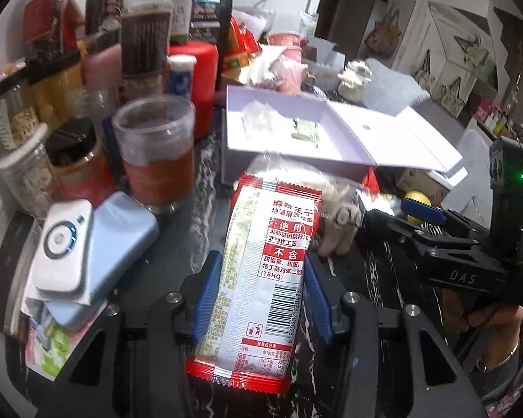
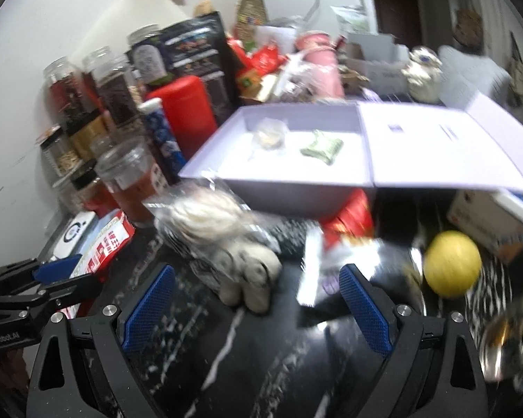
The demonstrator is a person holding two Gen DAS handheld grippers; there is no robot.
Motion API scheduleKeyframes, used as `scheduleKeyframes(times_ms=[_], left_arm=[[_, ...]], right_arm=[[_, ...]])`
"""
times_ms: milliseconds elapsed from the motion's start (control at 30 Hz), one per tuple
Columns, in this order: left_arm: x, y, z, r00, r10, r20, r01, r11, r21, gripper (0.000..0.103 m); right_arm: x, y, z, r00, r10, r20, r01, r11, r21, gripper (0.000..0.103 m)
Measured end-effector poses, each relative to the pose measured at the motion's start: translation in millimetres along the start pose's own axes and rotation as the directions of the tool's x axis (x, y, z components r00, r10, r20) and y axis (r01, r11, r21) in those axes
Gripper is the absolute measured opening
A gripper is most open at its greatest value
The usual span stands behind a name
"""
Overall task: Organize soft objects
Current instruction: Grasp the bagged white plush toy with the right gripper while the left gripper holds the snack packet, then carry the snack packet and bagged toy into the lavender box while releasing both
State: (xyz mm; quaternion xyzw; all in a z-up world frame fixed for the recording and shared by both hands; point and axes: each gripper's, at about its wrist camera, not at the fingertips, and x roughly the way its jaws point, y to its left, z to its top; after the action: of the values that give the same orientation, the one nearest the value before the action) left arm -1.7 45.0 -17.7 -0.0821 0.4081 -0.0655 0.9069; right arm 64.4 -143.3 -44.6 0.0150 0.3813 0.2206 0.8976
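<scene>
My left gripper is shut on a red-and-white snack packet. The packet stands lengthwise between the blue pads, above the dark marbled counter. Beyond it lies a white plush toy in a clear bag. In the right wrist view the same plush toy lies just ahead of my right gripper. That gripper is open, and the toy's paw sits between the fingers without touching them. An open lilac box behind it holds a clear packet and a green packet. My left gripper shows at the left edge.
Jars and bottles crowd the back left by the wall. A white device on a blue case lies at the left. A yellow ball, a red packet and a carton sit right of the plush toy. The right gripper reaches in beside it.
</scene>
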Motion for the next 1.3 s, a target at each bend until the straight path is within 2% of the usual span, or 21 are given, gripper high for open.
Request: scheduleKeyframes(times_ms=[333, 433, 533, 600, 633, 667, 767, 900, 1300], left_arm=[[3.3, 15.9, 10.5, 0.999, 0.042, 0.034, -0.041, 0.999, -0.035, 0.047], [8.6, 23.0, 11.9, 0.999, 0.049, 0.023, -0.047, 0.997, -0.058, 0.047], [13.6, 28.0, 12.7, 0.999, 0.053, 0.013, -0.052, 0.996, -0.076, 0.047], [15.9, 29.1, 12.9, 0.999, 0.052, 0.01, -0.051, 0.995, -0.081, 0.047], [17.0, 29.4, 13.3, 0.999, 0.051, 0.008, -0.05, 0.995, -0.081, 0.047], [17.8, 29.4, 13.6, 0.999, 0.051, 0.008, -0.05, 0.995, -0.081, 0.047], [18.9, 29.0, 14.7, 0.999, 0.043, 0.009, -0.042, 0.996, -0.079, 0.047], [18.4, 25.1, 18.2, 0.999, 0.03, 0.018, -0.028, 0.997, -0.065, 0.047], [6.1, 2.2, 16.3, 0.998, -0.012, 0.054, 0.013, 1.0, -0.019, 0.047]], right_arm=[[45.6, 25.7, 30.8, 0.994, 0.092, -0.051, -0.098, 0.983, -0.154, 0.096], [65.4, 28.1, 36.7, 0.988, 0.118, -0.1, -0.134, 0.975, -0.176, 0.096], [86.2, 30.2, 40.0, 0.972, 0.149, -0.181, -0.18, 0.969, -0.171, 0.096], [92.2, 29.6, 39.3, 0.964, 0.165, -0.206, -0.201, 0.966, -0.164, 0.096], [94.1, 28.8, 39.0, 0.963, 0.171, -0.208, -0.206, 0.966, -0.159, 0.088], [94.9, 28.3, 38.8, 0.964, 0.164, -0.207, -0.199, 0.967, -0.159, 0.072], [91.0, 26.9, 37.3, 0.969, 0.152, -0.197, -0.184, 0.971, -0.155, 0.054], [78.0, 21.6, 38.4, 0.976, 0.145, -0.161, -0.168, 0.976, -0.141, 0.045], [19.2, 1.4, 31.1, 0.995, 0.081, -0.052, -0.083, 0.995, -0.049, 0.041]])
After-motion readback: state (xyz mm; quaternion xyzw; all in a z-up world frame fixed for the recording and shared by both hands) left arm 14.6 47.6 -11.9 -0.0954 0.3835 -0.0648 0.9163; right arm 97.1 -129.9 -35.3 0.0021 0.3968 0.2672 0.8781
